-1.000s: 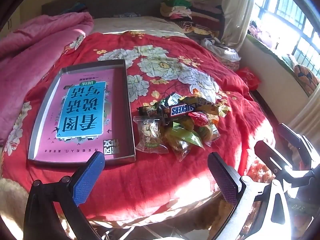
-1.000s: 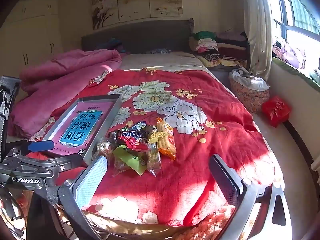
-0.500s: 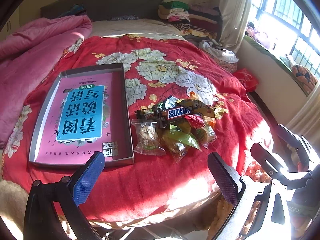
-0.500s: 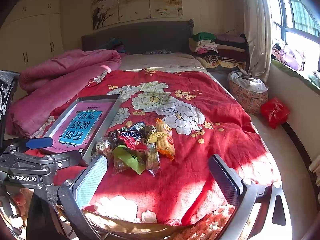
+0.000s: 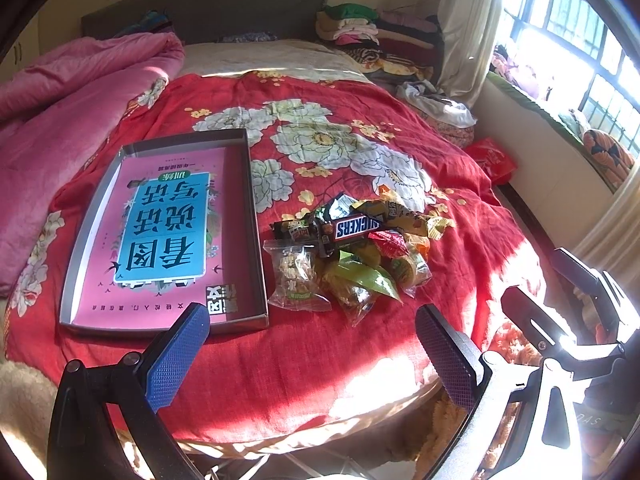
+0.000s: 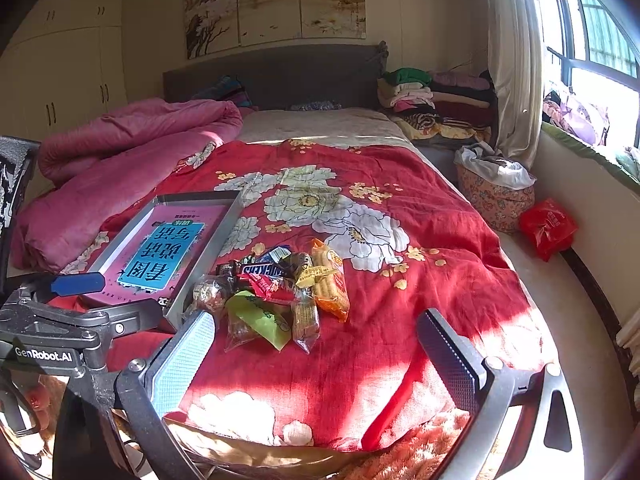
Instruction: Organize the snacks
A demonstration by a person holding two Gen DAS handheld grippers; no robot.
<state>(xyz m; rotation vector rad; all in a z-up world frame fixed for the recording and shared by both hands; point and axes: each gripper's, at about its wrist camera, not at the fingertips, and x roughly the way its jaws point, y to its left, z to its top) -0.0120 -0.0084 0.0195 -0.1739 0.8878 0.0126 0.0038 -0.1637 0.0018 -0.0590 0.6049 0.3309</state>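
Two grippers are in my feeds, and both hang over the near edge of the bed with nothing between their jaws. My left gripper (image 5: pixel 312 354) has its jaws spread wide, blue textured pads facing each other across bare red cloth. My right gripper (image 6: pixel 316 354) is just as wide apart, and it holds nothing either.

Ahead of the left jaws, a little right of centre, lies the heap of wrapped snacks (image 5: pixel 352 256) on the red floral bedspread (image 5: pixel 320 152). A brown Snickers bar (image 5: pixel 352 228) sits on top of the heap; a clear bag of pale puffed pieces (image 5: pixel 294 276) lies at the heap's left edge, close beside the tray wall, though I cannot tell if they touch. A green-labelled packet (image 5: pixel 370 278) points toward the jaws.

Ahead and to the left of the left jaws sits the shallow grey rectangular tray (image 5: pixel 256 240), with a pink and blue book (image 5: pixel 164 232) flat inside it. No snacks are in the tray.

From the right wrist view, the heap (image 6: pixel 280 288) sits ahead of the jaws toward the left finger, with an orange packet of yellow biscuits (image 6: pixel 330 284) on its right side. The left gripper's body (image 6: pixel 52 320) shows at far left. A crumpled pink quilt (image 6: pixel 120 148) lies beyond the tray.
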